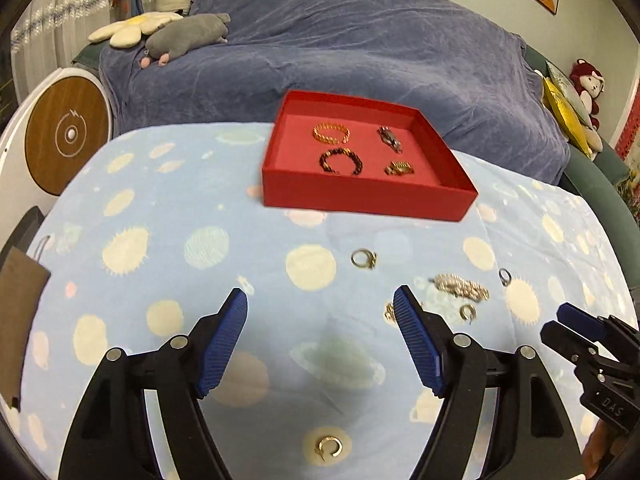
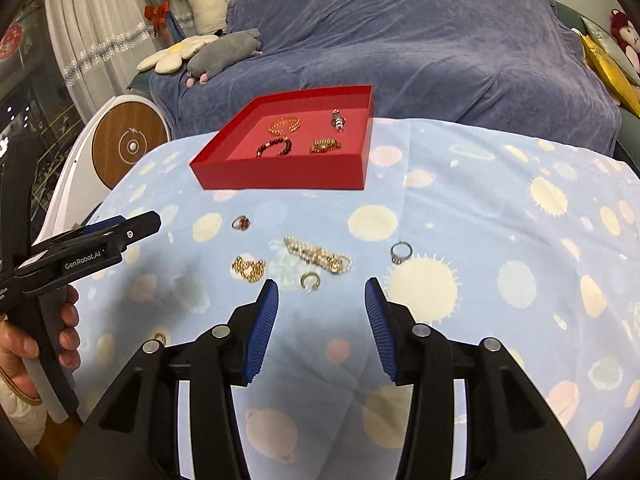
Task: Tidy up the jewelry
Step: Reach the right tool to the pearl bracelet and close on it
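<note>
A red tray (image 1: 360, 196) (image 2: 280, 178) sits at the far side of the table and holds a gold bracelet (image 1: 331, 133), a dark bead bracelet (image 1: 340, 161), a watch (image 1: 389, 139) and a gold piece (image 1: 399, 168). Loose on the cloth lie a ring with a red stone (image 2: 241, 223) (image 1: 364, 259), a pearl bracelet (image 2: 318, 258) (image 1: 460, 286), a gold chain (image 2: 249, 268), a gold hoop (image 2: 310, 281), a silver ring (image 2: 400, 252) and a gold ring (image 1: 329, 447). My left gripper (image 1: 320, 304) is open and empty. My right gripper (image 2: 322, 292) is open, just short of the hoop.
The table wears a light blue cloth with planet prints (image 2: 480, 240). A blue-covered sofa (image 1: 340, 40) with plush toys stands behind. A round white and wood device (image 1: 68, 136) is at the left. A brown bag (image 1: 20, 308) lies at the table's left edge.
</note>
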